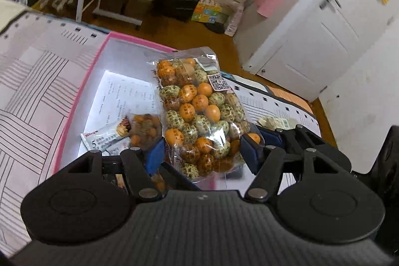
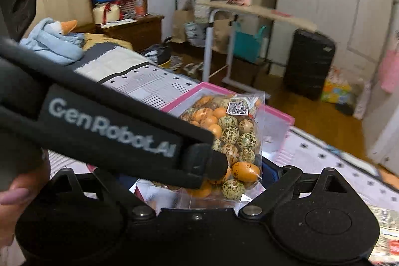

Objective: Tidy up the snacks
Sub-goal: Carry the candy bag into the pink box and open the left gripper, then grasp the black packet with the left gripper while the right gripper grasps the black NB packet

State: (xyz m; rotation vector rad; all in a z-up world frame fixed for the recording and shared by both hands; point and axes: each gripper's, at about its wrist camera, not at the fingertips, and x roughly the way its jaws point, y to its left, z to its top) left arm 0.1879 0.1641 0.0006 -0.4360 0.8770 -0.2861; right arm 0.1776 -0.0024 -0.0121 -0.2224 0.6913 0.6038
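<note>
Left gripper (image 1: 202, 153) pinches the clear bag of wrapped snacks (image 1: 197, 111) above the pink box (image 1: 74, 101); right gripper's grip unclear; lower it flat beside the small packet (image 1: 107, 138).

"GenRobot.AI" runs along the left gripper (image 2: 219, 166); "5" marks a small sachet (image 1: 106, 140).

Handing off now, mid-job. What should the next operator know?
Left tongs: closed on the clear bag of wrapped snacks, held over the pink box.
Right tongs: by the same bag; grip unclear.
Done: small snack bag and white packet lie in the box.
To do: lower this bag in; a pale packet on the bedcover lies outside.
</note>
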